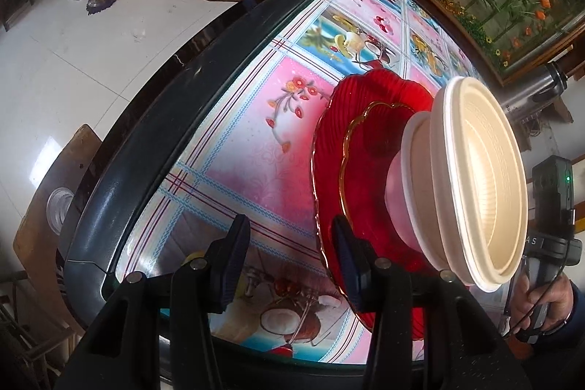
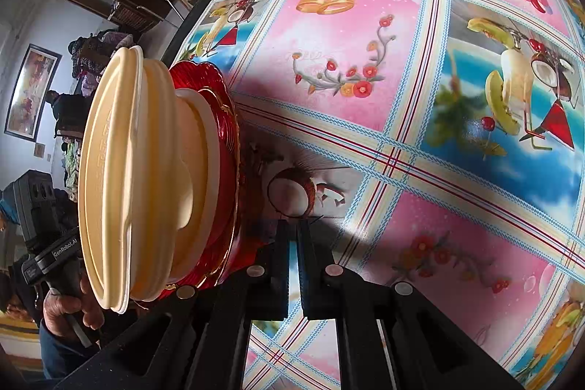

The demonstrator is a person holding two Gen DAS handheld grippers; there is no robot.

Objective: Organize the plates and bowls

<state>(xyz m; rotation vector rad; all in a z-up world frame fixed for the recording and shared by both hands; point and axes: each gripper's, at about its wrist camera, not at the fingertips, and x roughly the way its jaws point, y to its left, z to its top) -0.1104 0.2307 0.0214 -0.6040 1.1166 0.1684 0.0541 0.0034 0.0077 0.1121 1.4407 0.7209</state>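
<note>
Hanging over the surface (image 1: 256,148), the left tongs (image 1: 290,262) stand apart with nothing between them. One finger is over bare cloth. The other overlaps the near rim of the large red glass plate (image 1: 329,170) at lower centre of the left view; whether it touches the rim cannot be told.

The right tongs (image 2: 292,265) are together and empty, at bottom centre of the right view, just beside the stack's edge.

The stack sits right of centre in the left view and at left in the right view. From the bottom it runs: the large red glass plate, a smaller red plate with a gold rim (image 1: 365,148), a white bowl (image 1: 411,178), then nested cream bowls (image 1: 486,178) on top. All appear gathered, so sorting looks close to done.

Risks, as judged:
- The stack is tall and top-heavy, wide bowls perched over a narrower bowl. A nudge from either tongs on the plate rim could tip or slide the upper bowls off.
- Glass on a glossy patterned cloth looks slippery. A sideways push may skate the whole pile toward the dark table edge (image 1: 153,119) at centre left.
- If the left tongs close on the scalloped rim, the grip could be thin and might slip or chip it.

A hand (image 1: 544,302) holds the other tool at lower right of the left view.
</note>
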